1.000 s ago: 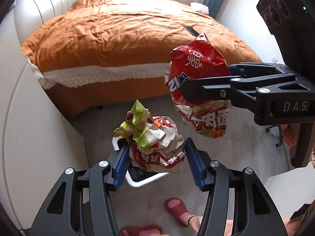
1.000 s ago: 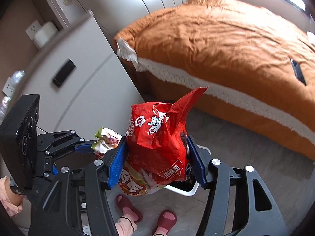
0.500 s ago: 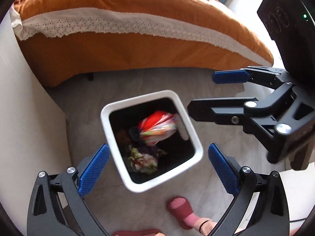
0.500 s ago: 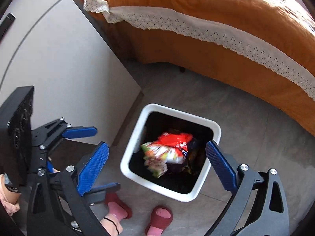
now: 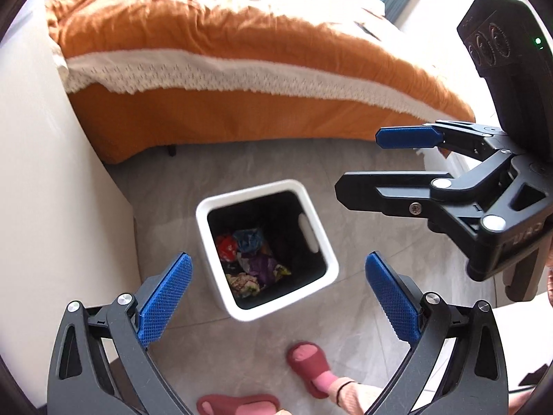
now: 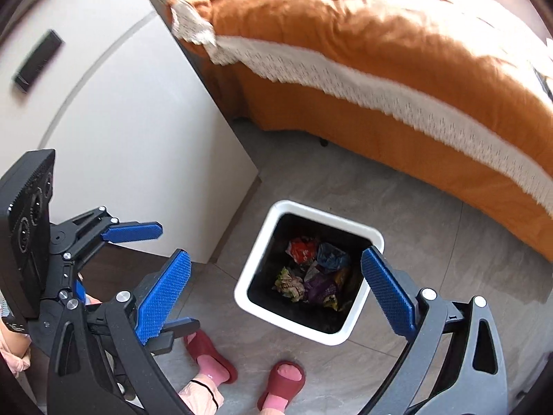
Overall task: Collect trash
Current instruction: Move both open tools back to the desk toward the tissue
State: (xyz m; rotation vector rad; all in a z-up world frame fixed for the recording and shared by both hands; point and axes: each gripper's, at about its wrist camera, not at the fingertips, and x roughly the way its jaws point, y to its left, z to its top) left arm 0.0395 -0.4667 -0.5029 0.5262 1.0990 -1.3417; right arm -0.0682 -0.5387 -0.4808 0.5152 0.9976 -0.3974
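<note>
A white square trash bin [image 5: 328,266] [image 6: 254,245] stands on the grey floor below both grippers. Several crumpled wrappers [image 5: 247,259] [image 6: 311,273] lie at its bottom, among them a red one and a blue one. My left gripper [image 5: 276,294] is open and empty, high above the bin. My right gripper [image 6: 276,290] is open and empty too, also above the bin. In the left wrist view the right gripper [image 5: 359,166] shows at the right, jaws apart. In the right wrist view the left gripper [image 6: 172,283] shows at the left, jaws apart.
A bed with an orange cover [image 5: 242,52] [image 6: 380,34] lies beyond the bin. A white cabinet [image 6: 114,131] stands left of the bin, with a black remote [image 6: 38,60] on top. The person's feet in red slippers [image 5: 309,363] [image 6: 281,380] stand just in front of the bin.
One second ago each gripper was shut on a snack wrapper above the bin. Both opened and the wrappers dropped into the bin. Both grippers have since risen a little.
</note>
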